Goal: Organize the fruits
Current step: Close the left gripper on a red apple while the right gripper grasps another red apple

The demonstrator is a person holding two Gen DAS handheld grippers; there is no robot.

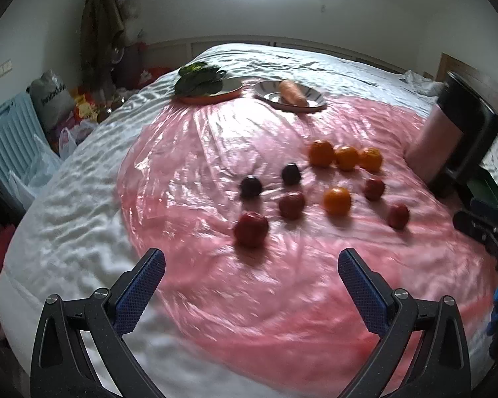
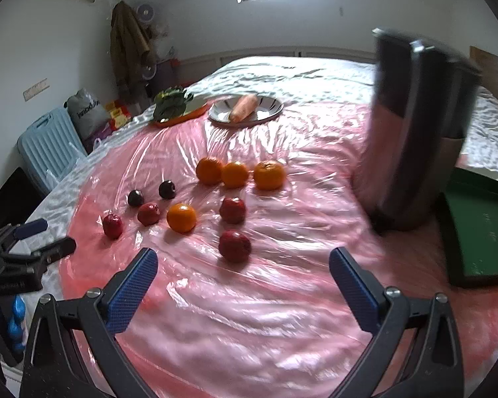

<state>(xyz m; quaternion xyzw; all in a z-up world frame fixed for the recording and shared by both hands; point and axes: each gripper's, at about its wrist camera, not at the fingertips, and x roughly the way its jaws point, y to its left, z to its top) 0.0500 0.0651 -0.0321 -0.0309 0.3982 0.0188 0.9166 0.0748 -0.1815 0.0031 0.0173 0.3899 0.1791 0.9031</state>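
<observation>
Both claws hang above the near edge of a bed [image 1: 66,205] covered by a pink plastic sheet [image 1: 249,298]. The left claw [image 1: 251,267] has its jaws spread wide with nothing between them, and the right claw [image 2: 243,265] is just as wide apart and also empty.

The fruit lies loose on the sheet ahead of them. Three oranges [image 2: 235,174] sit in a row, close together, at the far side of the group, and a fourth orange [image 2: 181,218] lies alone nearer the middle. Four red fruits are scattered around it; the nearest red fruit [image 2: 234,246] lies just ahead of the right claw. Two dark plums [image 1: 251,186] lie apart at the left of the group.

Farther back, a plate of leafy greens [image 1: 199,81] stands beside a striped plate [image 1: 310,99] holding a carrot [image 1: 292,93]. To the right, a tall dark container [image 2: 411,132], blurred, stands next to a green tray [image 2: 481,232].
</observation>
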